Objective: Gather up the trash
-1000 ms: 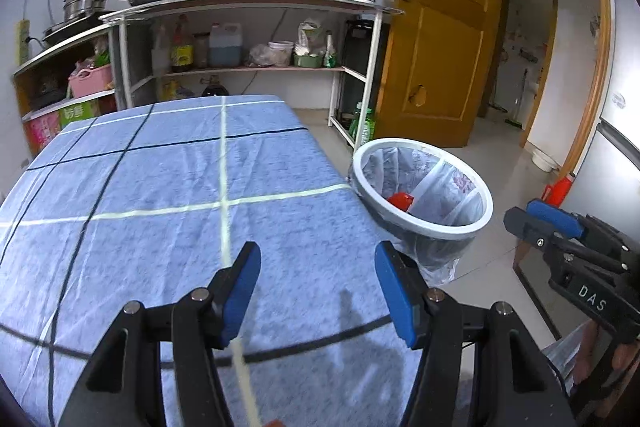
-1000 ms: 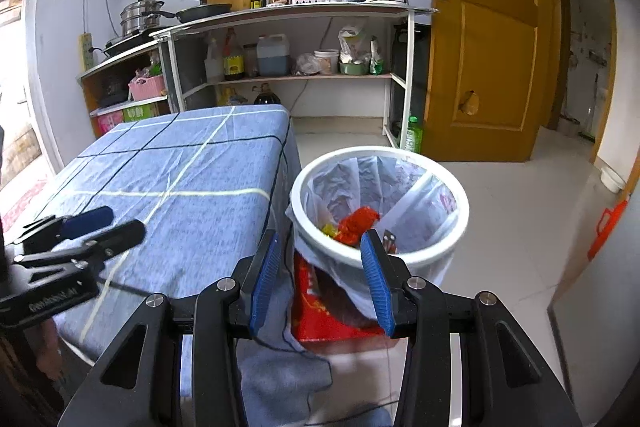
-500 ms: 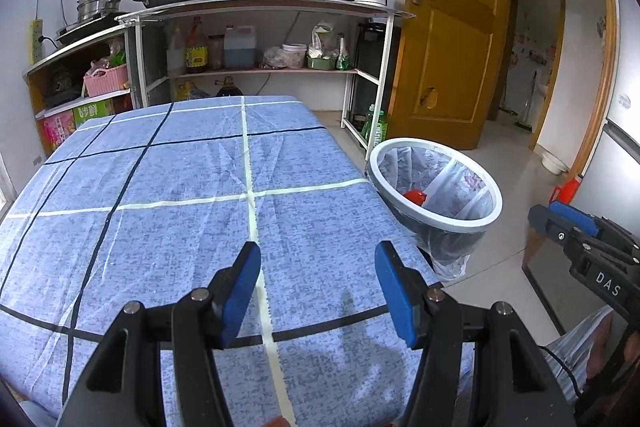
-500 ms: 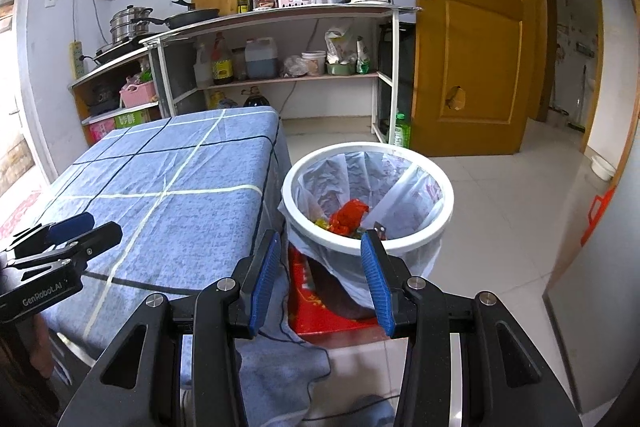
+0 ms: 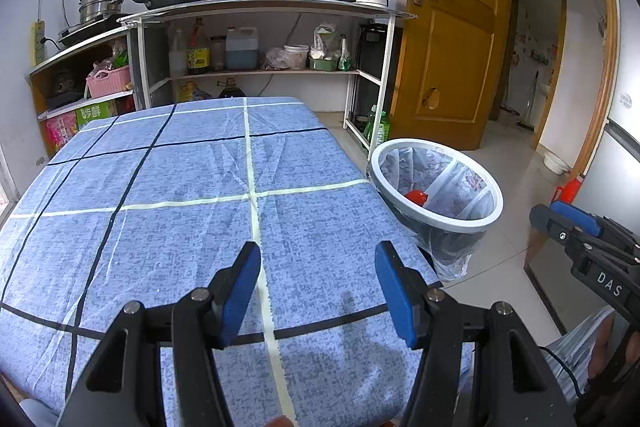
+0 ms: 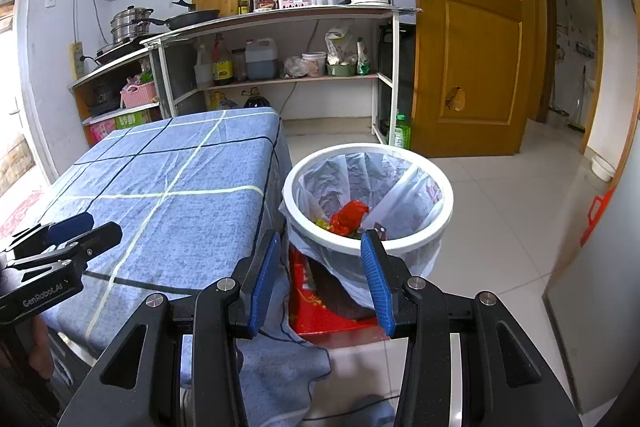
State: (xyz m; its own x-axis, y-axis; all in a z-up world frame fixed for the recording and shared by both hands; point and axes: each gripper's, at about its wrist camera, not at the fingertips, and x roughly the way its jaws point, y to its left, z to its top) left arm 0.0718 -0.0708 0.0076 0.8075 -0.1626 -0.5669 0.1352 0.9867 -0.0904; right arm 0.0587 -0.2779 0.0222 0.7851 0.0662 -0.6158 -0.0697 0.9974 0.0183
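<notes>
The table [image 5: 168,195], under its blue checked cloth, shows more of its far edge and the shelving behind it in the left wrist view than a second ago, since that view has swung leftward across it; the white bin [image 6: 370,195] beside the table's corner sits higher and farther off in the right wrist view than before. Inside its clear liner the red wrapper [image 6: 349,217] lies where it lay; the left gripper [image 5: 318,277] hangs over the cloth, jaws spread and empty; the right gripper [image 6: 320,269] points at the bin, jaws likewise apart, gripping nothing.
</notes>
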